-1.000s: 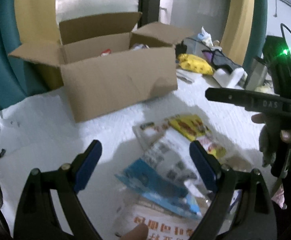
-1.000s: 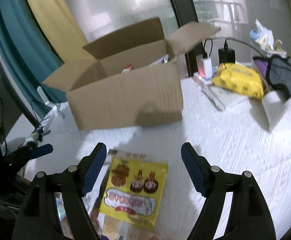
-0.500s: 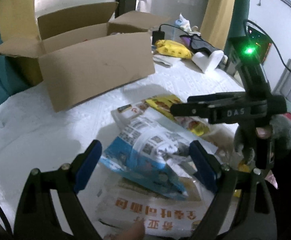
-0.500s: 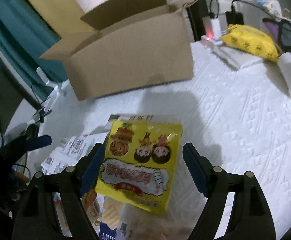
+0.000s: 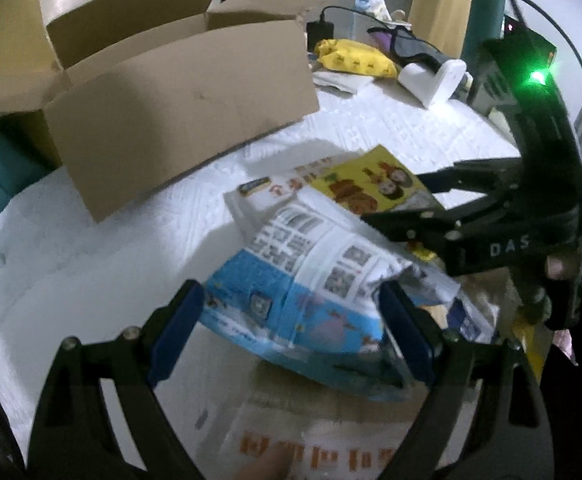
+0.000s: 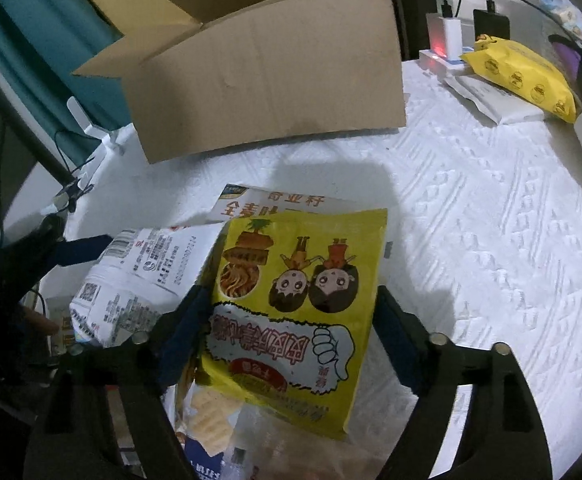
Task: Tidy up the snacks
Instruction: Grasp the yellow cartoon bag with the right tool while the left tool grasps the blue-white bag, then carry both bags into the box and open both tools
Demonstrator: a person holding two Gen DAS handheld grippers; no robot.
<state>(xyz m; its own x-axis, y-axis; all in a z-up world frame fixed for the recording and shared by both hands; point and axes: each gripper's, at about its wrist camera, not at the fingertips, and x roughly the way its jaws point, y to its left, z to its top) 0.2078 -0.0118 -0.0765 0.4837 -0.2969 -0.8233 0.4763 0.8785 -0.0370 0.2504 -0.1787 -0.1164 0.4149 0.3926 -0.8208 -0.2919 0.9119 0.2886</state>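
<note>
We saw pile of snack packets unsorted on white textured counter [image 6: 491, 208], in front of open brown cardboard box [image 6: 259, 76]. Right tool [image 6: 291, 336] closing astride yellow cartoon noodle packet [image 6: 303, 304], not yet gripping; left tool [image 5: 291, 336] open over blue-white crinkled bag [image 5: 303, 292]. Most sorting remained.

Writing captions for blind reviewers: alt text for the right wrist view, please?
The right gripper straddles a yellow cartoon snack packet, jaws closing around it, atop a heap of snack bags on a white tablecloth. An open cardboard box stands behind.
</note>
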